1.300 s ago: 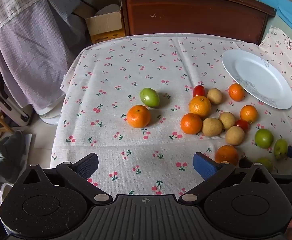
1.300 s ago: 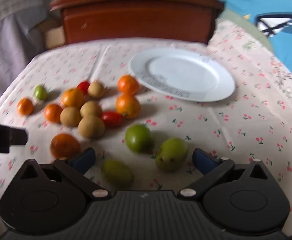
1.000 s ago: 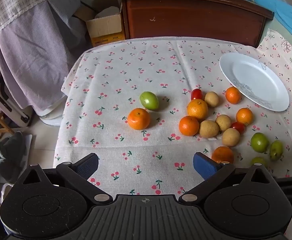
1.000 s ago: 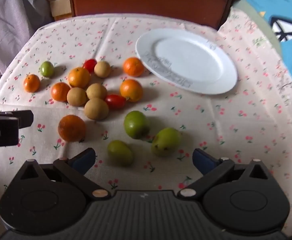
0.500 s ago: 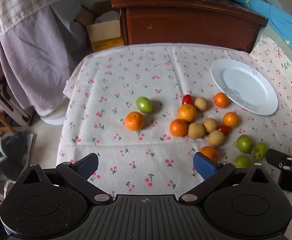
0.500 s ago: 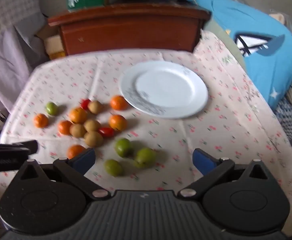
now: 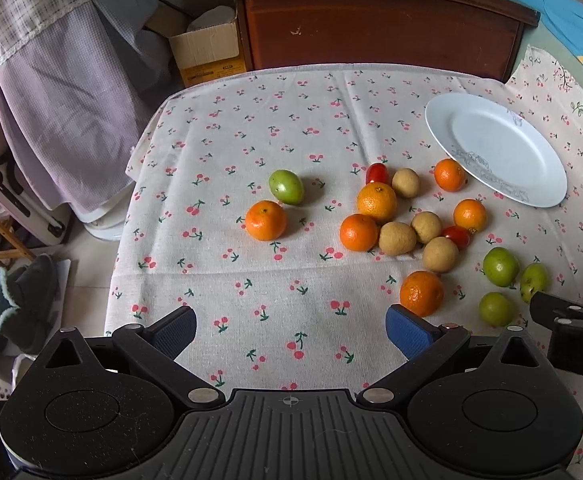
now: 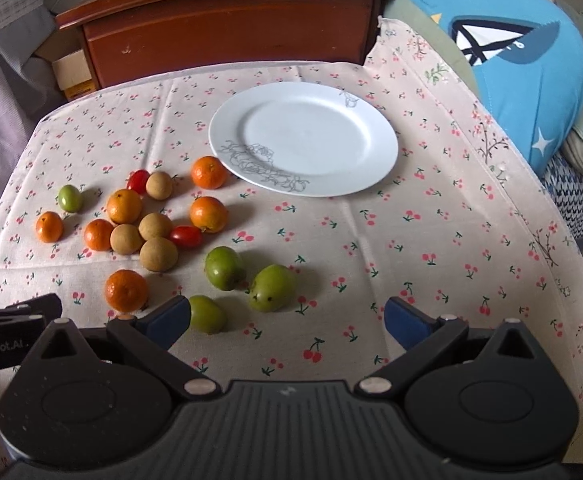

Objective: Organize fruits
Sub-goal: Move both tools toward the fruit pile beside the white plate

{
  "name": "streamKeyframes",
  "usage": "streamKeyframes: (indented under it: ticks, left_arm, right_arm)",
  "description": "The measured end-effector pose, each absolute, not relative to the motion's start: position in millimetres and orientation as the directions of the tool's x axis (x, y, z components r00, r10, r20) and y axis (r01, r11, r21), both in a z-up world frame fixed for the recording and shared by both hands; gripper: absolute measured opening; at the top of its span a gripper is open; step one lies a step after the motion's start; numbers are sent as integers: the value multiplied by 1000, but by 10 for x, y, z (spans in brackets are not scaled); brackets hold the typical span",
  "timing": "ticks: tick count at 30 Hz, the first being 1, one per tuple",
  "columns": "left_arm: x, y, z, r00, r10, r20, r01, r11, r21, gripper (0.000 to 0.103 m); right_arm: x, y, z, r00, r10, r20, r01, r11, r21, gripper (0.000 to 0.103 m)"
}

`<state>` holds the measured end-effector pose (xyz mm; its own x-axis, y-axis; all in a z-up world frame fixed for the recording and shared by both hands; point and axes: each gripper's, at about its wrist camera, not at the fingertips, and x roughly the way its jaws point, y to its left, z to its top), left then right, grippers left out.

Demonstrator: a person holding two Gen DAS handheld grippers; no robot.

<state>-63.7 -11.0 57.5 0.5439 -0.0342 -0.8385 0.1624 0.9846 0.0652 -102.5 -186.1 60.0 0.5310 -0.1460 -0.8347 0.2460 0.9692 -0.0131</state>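
Fruits lie loose mid-worktop (image 7: 331,128) beside the empty white plate (image 8: 303,136); both the left hand-held gripper (image 7: 289,330) and right hand-held gripper (image 8: 287,316) hover open, holding nothing; sorting apparently unstarted, next lower onto nearest green fruit (image 8: 207,314).

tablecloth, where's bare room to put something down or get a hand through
Bare: the cloth right of the white plate up to the table's right edge, the far-left stretch beyond the lone green fruit, and the plate itself. Crowded: the fruit cluster left of and before the plate.
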Motion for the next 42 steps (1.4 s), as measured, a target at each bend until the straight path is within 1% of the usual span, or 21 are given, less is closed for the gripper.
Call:
streamKeyframes:
  ticks: [5, 9, 23, 29, 32, 37, 42]
  left_arm:
    - [-639, -130, 570, 545, -43, -837, 171, 983, 61, 102]
    - [-643, -145, 564, 546, -54, -836, 182, 982, 55, 102]
    - [-614, -146, 543, 542, -81, -837, 194, 981, 30, 102]
    - [-561, -42, 522, 535, -101, -838, 165, 986, -13, 101]
    - [-567, -52, 513, 544, -121, -831, 177, 984, -28, 101]
    - [-582, -125, 459, 530, -181, -828, 224, 972, -69, 101]
    - [-606, -220, 405, 534, -194, -823, 252, 966, -64, 101]
  right_arm:
    - [-1022, -1858, 608, 535, -134, -834, 243, 970, 0, 102]
    - [-1009, -1841, 591, 530, -147, -835, 238, 971, -21, 102]
    - [-1015, -1879, 562, 531, -151, -834, 243, 970, -21, 102]
    - [-1091, -2125, 644, 575, -155, -804, 281, 959, 17, 102]
    - [-1140, -2269, 671, 586, -179, -791, 312, 950, 16, 102]
    - [-1245, -2466, 675, 589, -184, -787, 332, 943, 27, 96]
    - [-1348, -2576, 614, 582, -170, -795, 337, 940, 46, 85]
